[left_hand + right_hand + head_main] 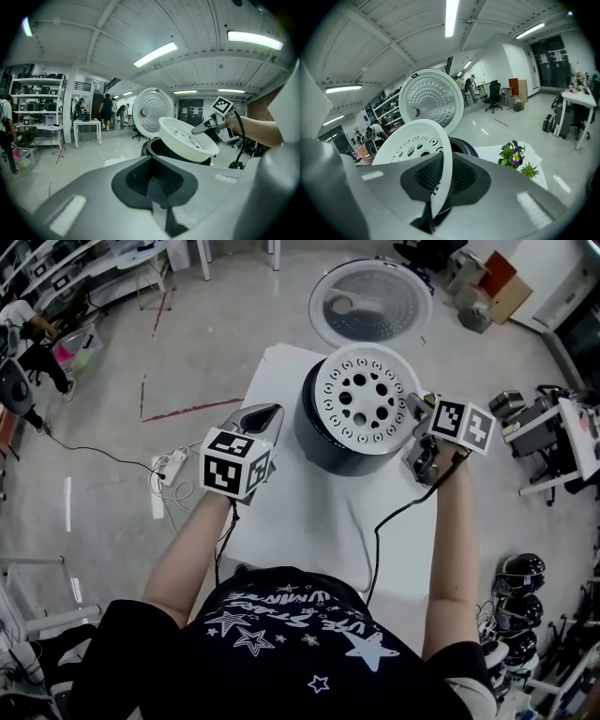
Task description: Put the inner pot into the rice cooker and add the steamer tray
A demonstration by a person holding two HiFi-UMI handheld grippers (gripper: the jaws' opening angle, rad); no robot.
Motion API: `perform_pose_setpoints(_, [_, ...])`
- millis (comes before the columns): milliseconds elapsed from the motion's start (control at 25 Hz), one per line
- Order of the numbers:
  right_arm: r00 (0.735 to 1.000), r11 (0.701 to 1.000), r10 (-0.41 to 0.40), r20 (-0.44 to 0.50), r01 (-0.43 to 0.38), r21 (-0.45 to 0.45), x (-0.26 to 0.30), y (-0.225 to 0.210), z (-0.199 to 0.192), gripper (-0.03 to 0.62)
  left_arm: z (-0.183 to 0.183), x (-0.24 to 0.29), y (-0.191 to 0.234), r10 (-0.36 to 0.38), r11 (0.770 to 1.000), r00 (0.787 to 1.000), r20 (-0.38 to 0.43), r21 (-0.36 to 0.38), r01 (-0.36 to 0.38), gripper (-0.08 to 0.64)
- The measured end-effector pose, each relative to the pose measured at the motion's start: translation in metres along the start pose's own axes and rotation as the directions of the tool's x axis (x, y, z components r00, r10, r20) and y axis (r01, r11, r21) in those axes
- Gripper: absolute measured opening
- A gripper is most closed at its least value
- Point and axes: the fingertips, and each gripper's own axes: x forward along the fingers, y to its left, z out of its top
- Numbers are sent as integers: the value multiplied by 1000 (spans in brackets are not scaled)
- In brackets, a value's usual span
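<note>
Right gripper (413, 411) clamped on tray (364, 397) rim, leaving the underside free to seat. Tray's tilted over the open cooker (312, 432). Left gripper (262, 416) closed, empty, parked clear beside it. Pot probably already inside, only 1 dark glimpse.

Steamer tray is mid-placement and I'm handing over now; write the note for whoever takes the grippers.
Left gripper: shut, empty, over the white table beside the cooker.
Right gripper: shut on the rim of the white perforated plastic steamer tray, tilted over the open black round rice cooker; lid up.
Done: inner pot hidden under the tray, unconfirmed.
Left: lower the tray level, release.
</note>
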Motion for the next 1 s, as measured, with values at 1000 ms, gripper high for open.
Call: perform_pose_setpoints(1000, [994,984,-62,-85,46,-172,51,-15,-11,90,-15,26,-11,19,1000,998,-57,1,-19,11])
